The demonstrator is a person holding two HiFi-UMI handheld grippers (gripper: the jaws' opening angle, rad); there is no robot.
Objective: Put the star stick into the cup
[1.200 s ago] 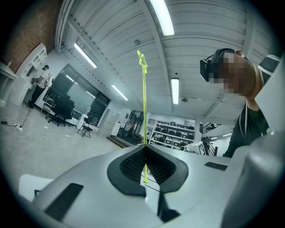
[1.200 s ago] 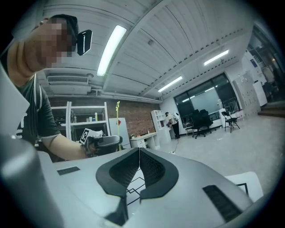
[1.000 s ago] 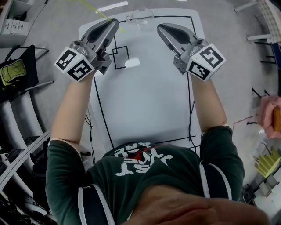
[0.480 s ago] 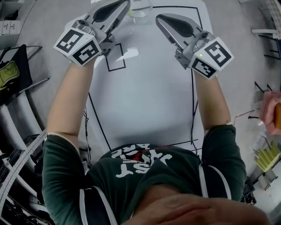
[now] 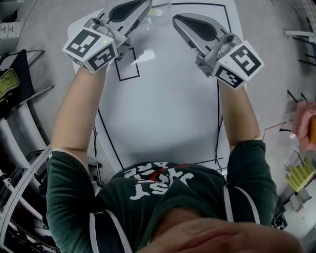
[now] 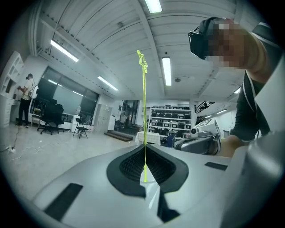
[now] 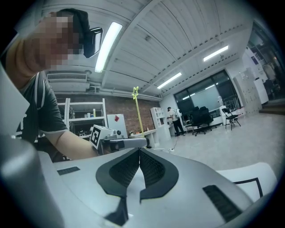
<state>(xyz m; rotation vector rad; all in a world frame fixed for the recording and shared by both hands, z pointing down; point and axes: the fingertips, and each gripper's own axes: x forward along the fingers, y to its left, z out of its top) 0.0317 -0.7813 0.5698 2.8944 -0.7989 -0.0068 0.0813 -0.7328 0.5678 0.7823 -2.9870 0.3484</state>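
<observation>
At about eleven o'clock on the white table [image 5: 163, 113], the left gripper [image 6: 144, 149] has its jaws pressed together on the star stick [image 6: 144, 111]. The thin yellow-green stick stands nearly upright out of the pads with its star end uppermost, and a short lower end shows below the grip. The clear cup [image 5: 160, 10] sits at twelve o'clock, just beside that gripper's tip. I therefore judge that the carry is nearly done and the step in hand is lining the stick up over the cup. The next move calls for bringing the lower end over the cup's mouth, lowering it inside, and only then parting the jaws, because a stick this slender could tip out if let go early. At one o'clock the right gripper [image 7: 139, 151] has its jaws shut together with nothing between them, and it stands near the cup without touching it. The cup is cut off by the top edge of the head view and its glass is faint against the table. The stick cannot be made out in the head view, so I cannot tell whether its lower end is already above the rim.
</observation>
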